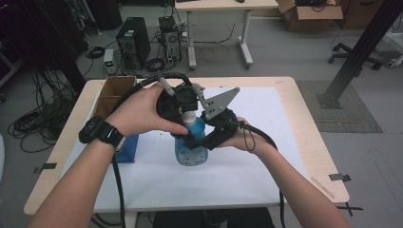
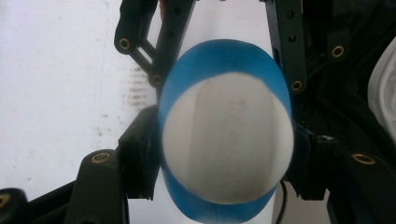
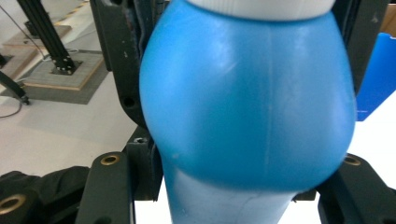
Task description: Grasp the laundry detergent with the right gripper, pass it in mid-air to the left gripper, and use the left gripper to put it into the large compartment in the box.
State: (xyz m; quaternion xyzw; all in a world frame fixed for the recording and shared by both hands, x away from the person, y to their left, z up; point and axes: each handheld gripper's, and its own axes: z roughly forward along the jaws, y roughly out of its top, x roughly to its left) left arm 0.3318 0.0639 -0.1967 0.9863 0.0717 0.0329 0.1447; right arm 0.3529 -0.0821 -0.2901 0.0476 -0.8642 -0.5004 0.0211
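**Both grippers clamped on the blue bottle, one at the cap, one at the shoulder**

The blue plastic bottle with a white oval cap (image 1: 191,145) stands upright on the white sheet (image 1: 266,161) that covers the pale wooden table (image 1: 311,142), near the sheet's middle. It looks light and fairly stiff, with a smooth, glossy skin that could slip under hard pads. The bulging shoulder narrows to a paler waist below, so the body offers the broader, steadier hold. The cap is the part that would turn, I judge, if twisted against a held body.

The left gripper (image 2: 227,163) comes down from 12 o'clock over the bottle. In its own view the white cap (image 2: 227,140) sits between the two black jaws, whose pads press its flanks at 9 and 3 o'clock: closed on the cap. No earlier look is needed to see that the grip is snug.

The right gripper (image 3: 243,186) reaches in level from the bottle's 3 o'clock side in the high view. Its jaws hold the blue body just under the widest bulge, pads tight on either side, and so they are narrow and gripping. Its grey three-cornered plate (image 1: 218,100) stands above the bottle.

Farther out in the high view, an open brown cardboard box (image 1: 114,92) sits at 10 o'clock from the bottle by the table's left edge, with a blue box (image 1: 127,149) at 9 o'clock, half behind the person's left wrist and its black wristwatch (image 1: 100,132). Beyond the table at 12 o'clock, computer towers (image 1: 133,40) and cables lie on the grey floor.
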